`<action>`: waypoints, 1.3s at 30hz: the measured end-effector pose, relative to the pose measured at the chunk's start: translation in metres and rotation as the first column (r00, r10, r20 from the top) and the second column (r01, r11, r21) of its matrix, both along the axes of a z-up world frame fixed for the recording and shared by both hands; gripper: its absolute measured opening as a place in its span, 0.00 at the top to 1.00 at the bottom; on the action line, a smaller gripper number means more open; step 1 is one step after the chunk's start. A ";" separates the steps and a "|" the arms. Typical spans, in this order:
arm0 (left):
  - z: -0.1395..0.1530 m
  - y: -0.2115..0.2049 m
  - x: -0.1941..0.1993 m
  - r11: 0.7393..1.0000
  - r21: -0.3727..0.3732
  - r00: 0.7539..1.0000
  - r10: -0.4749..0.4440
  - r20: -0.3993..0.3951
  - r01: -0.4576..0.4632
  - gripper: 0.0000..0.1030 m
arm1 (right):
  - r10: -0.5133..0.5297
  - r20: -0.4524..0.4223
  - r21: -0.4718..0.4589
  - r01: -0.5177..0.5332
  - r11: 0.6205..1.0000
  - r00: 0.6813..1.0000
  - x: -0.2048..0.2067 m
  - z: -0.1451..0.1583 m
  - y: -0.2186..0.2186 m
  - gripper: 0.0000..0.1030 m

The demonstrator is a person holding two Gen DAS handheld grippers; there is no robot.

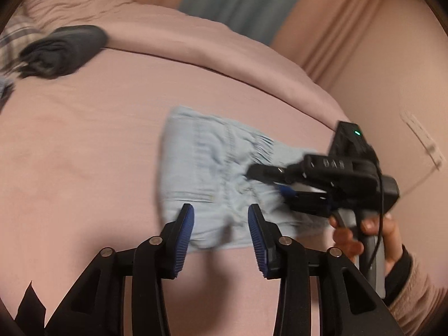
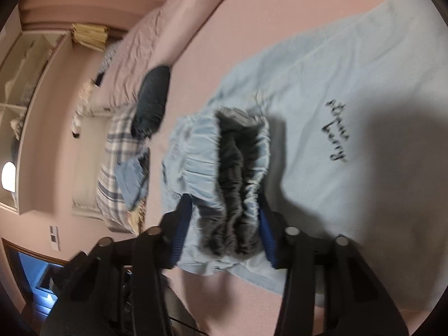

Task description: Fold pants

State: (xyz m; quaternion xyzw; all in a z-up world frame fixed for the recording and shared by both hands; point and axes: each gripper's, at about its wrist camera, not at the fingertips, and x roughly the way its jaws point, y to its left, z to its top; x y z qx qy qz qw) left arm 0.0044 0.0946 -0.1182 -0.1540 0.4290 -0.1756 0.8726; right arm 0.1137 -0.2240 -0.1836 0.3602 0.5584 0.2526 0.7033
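Light blue pants (image 1: 207, 168) lie partly folded on the pink bed (image 1: 84, 154). My left gripper (image 1: 221, 218) is open and empty, hovering over the near edge of the pants. My right gripper (image 1: 268, 179) reaches in from the right. In the right wrist view, the right gripper (image 2: 224, 210) is shut on the gathered elastic waistband (image 2: 232, 168), its grey inside showing, bunched between the blue pads (image 2: 182, 224). The rest of the pants (image 2: 336, 98) spreads flat behind, with black lettering (image 2: 337, 131) on it.
A dark folded garment (image 1: 61, 50) lies at the bed's far left, also in the right wrist view (image 2: 152, 100). A plaid cloth (image 2: 117, 145) and a blue item (image 2: 134, 176) lie by it. Curtains (image 1: 316, 28) and a wall stand beyond the bed.
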 end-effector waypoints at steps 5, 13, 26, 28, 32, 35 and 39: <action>-0.005 0.023 -0.001 0.996 -0.022 0.996 0.083 -0.032 -0.084 0.44 | 0.004 0.073 -0.063 0.001 0.998 0.997 0.005 0.010 0.004 0.74; -0.007 0.023 -0.009 0.994 -0.035 0.993 0.104 -0.065 -0.106 0.43 | -0.023 0.200 -0.108 0.046 0.993 0.979 0.003 0.047 -0.016 0.77; -0.006 0.017 0.004 0.995 -0.030 0.992 0.095 -0.087 -0.097 0.43 | -0.152 0.260 -0.118 0.188 0.975 0.954 -0.013 0.071 -0.088 0.77; -0.007 0.016 0.005 0.995 -0.031 0.991 0.093 -0.093 -0.096 0.43 | -0.166 0.246 -0.127 0.201 0.971 0.955 -0.013 0.070 -0.096 0.77; -0.006 0.012 0.007 0.996 -0.026 0.992 0.084 -0.095 -0.087 0.43 | -0.194 0.202 -0.136 0.224 0.965 0.960 -0.013 0.065 -0.118 0.77; -0.005 0.006 0.010 0.997 -0.018 0.992 0.073 -0.099 -0.075 0.43 | -0.222 0.188 -0.149 0.252 0.956 0.957 -0.015 0.060 -0.132 0.78; -0.005 -0.008 0.020 0.999 -0.008 0.993 0.037 -0.113 -0.038 0.43 | -0.247 0.170 -0.149 0.272 0.951 0.954 -0.018 0.052 -0.145 0.78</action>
